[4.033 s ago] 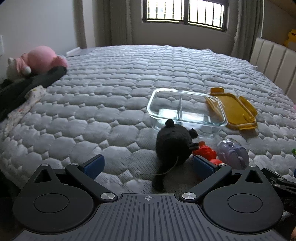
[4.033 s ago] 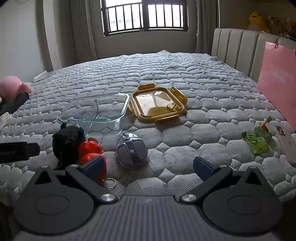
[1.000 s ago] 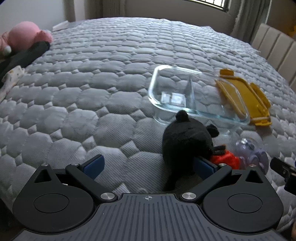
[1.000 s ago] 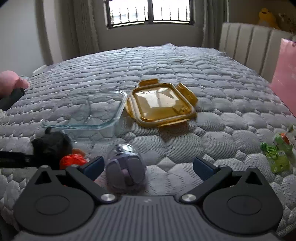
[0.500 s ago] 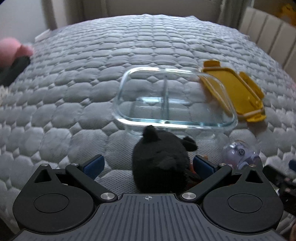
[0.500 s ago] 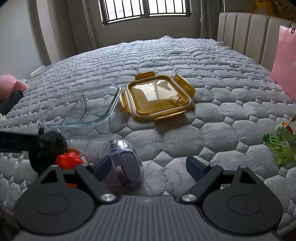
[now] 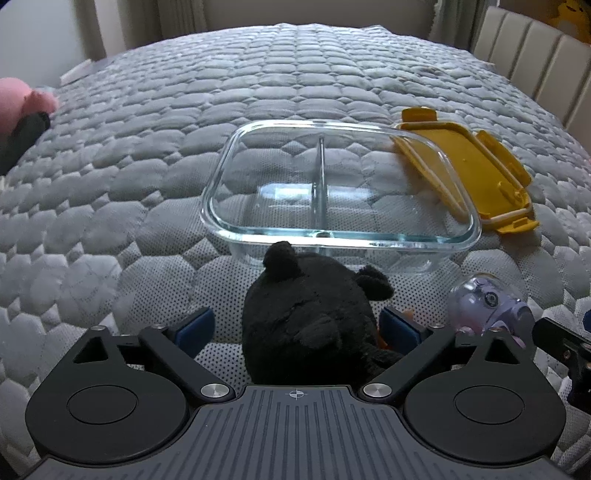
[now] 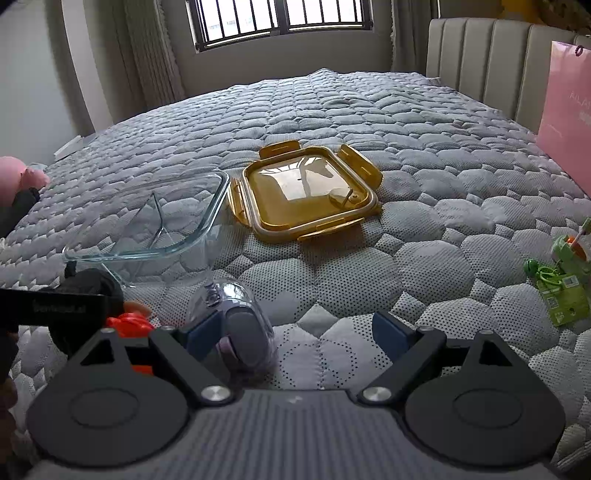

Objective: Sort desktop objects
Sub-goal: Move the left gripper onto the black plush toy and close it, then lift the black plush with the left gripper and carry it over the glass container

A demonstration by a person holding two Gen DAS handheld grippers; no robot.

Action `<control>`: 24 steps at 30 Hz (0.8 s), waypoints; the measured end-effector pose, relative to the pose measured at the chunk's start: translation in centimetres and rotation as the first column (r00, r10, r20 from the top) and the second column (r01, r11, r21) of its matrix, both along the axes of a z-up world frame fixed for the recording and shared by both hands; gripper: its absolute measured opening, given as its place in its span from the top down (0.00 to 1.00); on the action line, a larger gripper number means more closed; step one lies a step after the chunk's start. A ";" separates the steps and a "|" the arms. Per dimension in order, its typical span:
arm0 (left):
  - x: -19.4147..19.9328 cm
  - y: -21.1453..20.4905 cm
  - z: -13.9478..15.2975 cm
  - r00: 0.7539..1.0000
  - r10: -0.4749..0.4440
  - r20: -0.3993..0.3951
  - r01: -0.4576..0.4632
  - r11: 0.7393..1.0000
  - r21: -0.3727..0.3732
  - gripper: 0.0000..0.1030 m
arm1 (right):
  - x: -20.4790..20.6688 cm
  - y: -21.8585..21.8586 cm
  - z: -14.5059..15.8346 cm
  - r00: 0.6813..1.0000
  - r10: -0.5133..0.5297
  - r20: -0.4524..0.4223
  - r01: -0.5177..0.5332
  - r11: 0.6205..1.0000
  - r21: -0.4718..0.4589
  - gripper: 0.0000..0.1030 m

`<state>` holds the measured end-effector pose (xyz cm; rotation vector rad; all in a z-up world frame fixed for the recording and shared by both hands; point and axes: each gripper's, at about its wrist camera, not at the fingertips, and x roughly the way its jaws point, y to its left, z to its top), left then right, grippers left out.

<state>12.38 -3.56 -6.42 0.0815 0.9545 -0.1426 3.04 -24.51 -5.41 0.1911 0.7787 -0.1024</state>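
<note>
Bed cover (image 7: pixel 155 173): grey quilted, hexagon-stitched, spread under everything.
Headboard (image 8: pixel 491 55): beige, padded in vertical panels, at the right.
Window (image 8: pixel 280 18): barred, in the far wall.
Curtains (image 8: pixel 147 55): pale, hanging beside the window.
Pink paper bag (image 8: pixel 569 110): upright against the headboard.
Pink plush toy (image 7: pixel 22 107): at the bed's left edge.
Yellow plush toy (image 7: pixel 576 16): above the headboard.

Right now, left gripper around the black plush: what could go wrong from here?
1. The left gripper has just been closing around the black plush; its right pad sits beside the orange toy, which may get pinched too.
2. The glass container lies just beyond the plush; a forward nudge could shove it.
3. The right gripper is close by at the purple capsule toy; the two could collide.
</note>
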 end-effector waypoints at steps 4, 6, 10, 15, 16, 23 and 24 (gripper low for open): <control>-0.2 0.4 0.2 1.000 -0.014 -0.012 0.014 0.999 -0.031 0.29 | 0.0 0.1 0.0 1.000 0.003 -0.003 -0.003 1.000 0.005 0.13; -0.5 0.6 0.3 1.000 -0.019 -0.006 0.018 0.999 -0.038 0.31 | -0.2 0.1 0.0 1.000 0.004 -0.003 -0.004 1.000 0.004 0.13; -1.2 1.3 0.9 1.000 -0.023 -0.004 0.023 0.998 -0.056 0.32 | -0.5 0.1 0.3 1.000 0.002 0.004 -0.002 1.000 0.008 0.13; -2.3 1.8 3.1 0.998 -0.046 0.040 0.047 0.998 -0.033 0.32 | -0.9 -0.1 0.7 1.000 0.002 0.019 -0.002 1.000 0.026 0.13; -2.5 1.7 3.6 0.997 -0.051 0.055 0.052 0.998 -0.022 0.32 | -1.0 -0.1 0.8 1.000 0.003 0.021 -0.004 1.000 0.030 0.13; -2.6 1.3 7.2 0.987 -0.085 0.134 0.082 0.996 0.023 0.32 | -1.2 -0.6 0.9 1.000 0.001 0.029 -0.003 0.998 0.064 0.13; -2.4 1.1 7.7 0.985 -0.089 0.146 0.085 0.996 0.034 0.32 | -1.2 -0.8 0.9 1.000 0.000 0.030 -0.002 0.998 0.071 0.13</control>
